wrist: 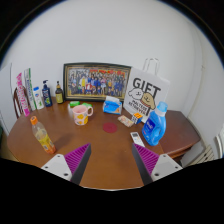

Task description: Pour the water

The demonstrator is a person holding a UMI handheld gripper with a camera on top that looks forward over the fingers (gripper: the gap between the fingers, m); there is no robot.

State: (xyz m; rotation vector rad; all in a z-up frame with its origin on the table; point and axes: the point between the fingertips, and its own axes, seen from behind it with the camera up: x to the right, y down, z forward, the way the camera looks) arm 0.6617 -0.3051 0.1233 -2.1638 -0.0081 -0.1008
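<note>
Bare table [100, 150] ahead of the fingers; orange bottle [41, 134] left; blue jug [154, 126] right

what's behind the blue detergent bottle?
A white gift bag stands right behind the blue detergent bottle, which covers the bag's lower corner. The open gripper holds nothing.

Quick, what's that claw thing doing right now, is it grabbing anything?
Gripper: open, holding nothing; only bare wooden table shows between its fingers, and the yellow bottle lies off beside one finger, untouched.
</note>
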